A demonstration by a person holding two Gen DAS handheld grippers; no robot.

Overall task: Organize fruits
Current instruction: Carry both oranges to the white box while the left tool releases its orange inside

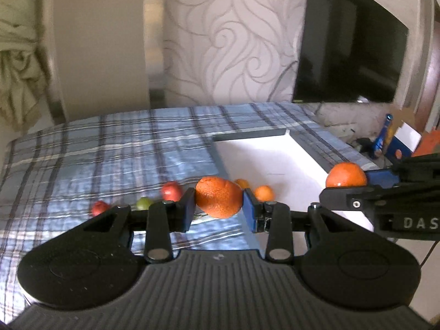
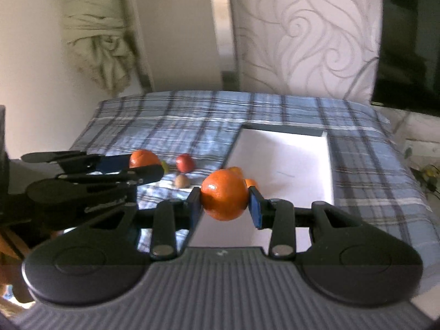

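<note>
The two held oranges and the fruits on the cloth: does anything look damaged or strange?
Nothing stands out. The left gripper clamps one orange, the right gripper another orange; both look whole. Small fruits lie loose on the plaid cloth beside the white tray.

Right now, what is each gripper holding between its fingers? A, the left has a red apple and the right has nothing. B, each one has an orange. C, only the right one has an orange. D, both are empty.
B: the left gripper is clamped on one orange, and the right gripper is clamped on a second orange, both lifted near the white tray.
</note>
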